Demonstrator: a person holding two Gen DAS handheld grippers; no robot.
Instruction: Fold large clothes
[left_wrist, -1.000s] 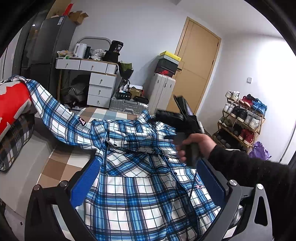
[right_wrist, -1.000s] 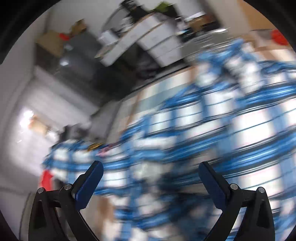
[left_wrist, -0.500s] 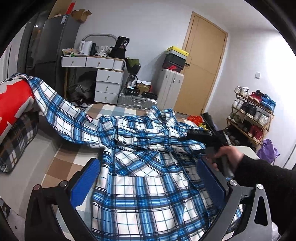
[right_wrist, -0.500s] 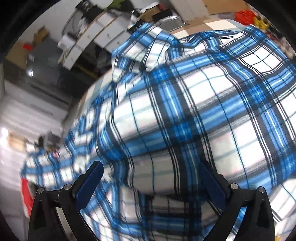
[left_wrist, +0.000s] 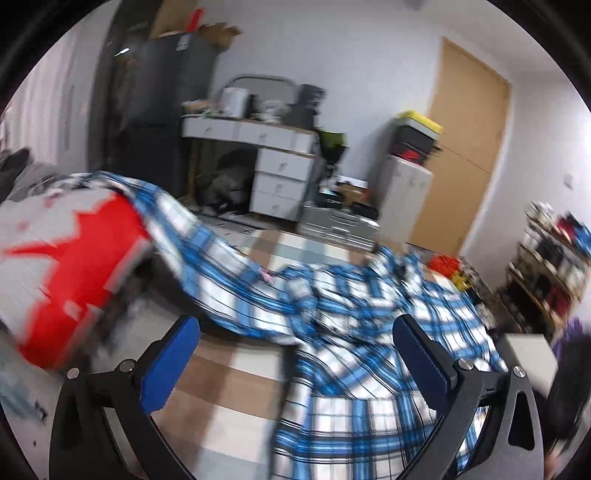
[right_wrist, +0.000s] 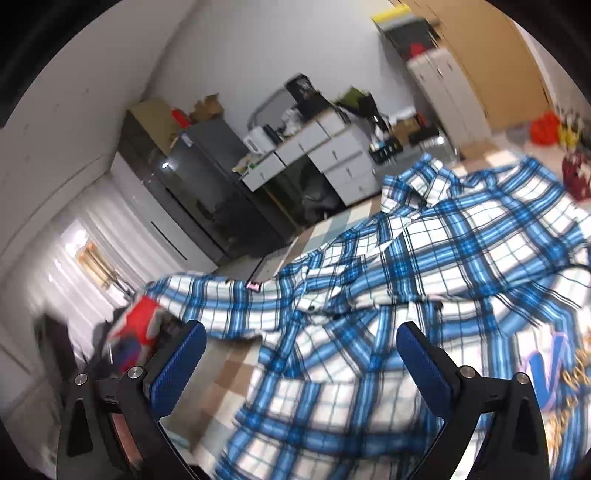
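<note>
Left wrist view: left gripper (left_wrist: 295, 339) and right gripper (right_wrist: 299, 341) both hang released above the plaid shirt (right_wrist: 388, 295), which is spread rumpled. Risk: its sleeve (left_wrist: 207, 254), draped toward the red cushion (left_wrist: 74, 269), drags during folding.

**Picture quality, both wrist feeds**

Lighting: I see bright, even indoor light with soft shadows. In my right wrist view daylight glows through the pale curtains (right_wrist: 74, 258), blown out white, and a glare spot sits on the dark fridge (right_wrist: 164, 165).

Blur: my left wrist view is heavily smeared; the plaid shirt (left_wrist: 369, 314) and red cloth (left_wrist: 85, 266) streak. My right view is sharper, soft toward the lower edge.

Distortion: fisheye bending, black corners.
</note>
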